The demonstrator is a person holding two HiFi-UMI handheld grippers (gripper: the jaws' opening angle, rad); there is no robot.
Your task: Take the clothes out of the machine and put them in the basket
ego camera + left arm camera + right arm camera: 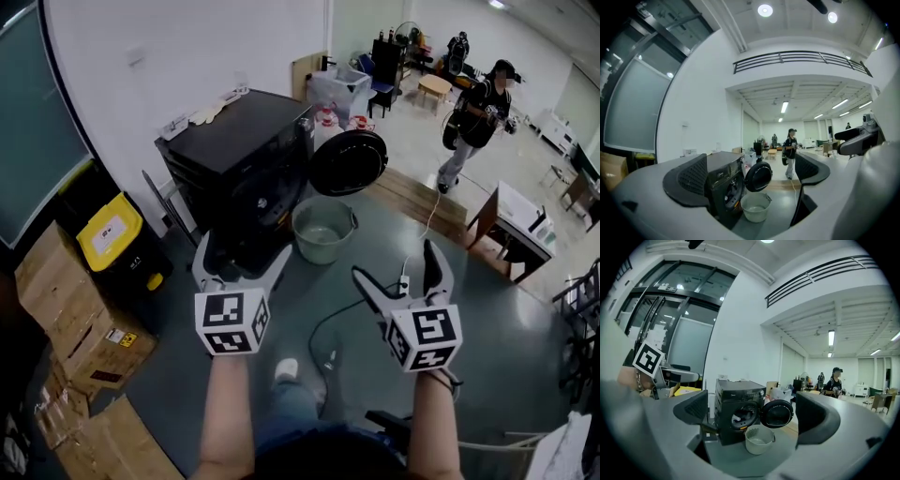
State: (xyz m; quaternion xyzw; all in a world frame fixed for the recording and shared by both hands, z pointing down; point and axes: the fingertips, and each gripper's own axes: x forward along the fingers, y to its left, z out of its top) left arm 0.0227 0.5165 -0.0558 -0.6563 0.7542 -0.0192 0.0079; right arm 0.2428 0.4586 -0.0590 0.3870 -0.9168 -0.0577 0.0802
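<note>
Approach step, I judge: left gripper (244, 259) and right gripper (397, 262) hang empty, jaws spread; the clothes (738, 418) lie inside the machine (239, 169) at 11 o'clock, the basket (323, 246) at 12, so next comes a reach into the drum.

In the head view the left gripper (244, 258) covers the lower front of the machine (234, 159), and the inside of its drum is too dark to read. In the right gripper view something pale shows inside the drum (738, 417), too small to tell. Left of the machine, boxes (56, 309) are cut off by the picture's edge.
</note>
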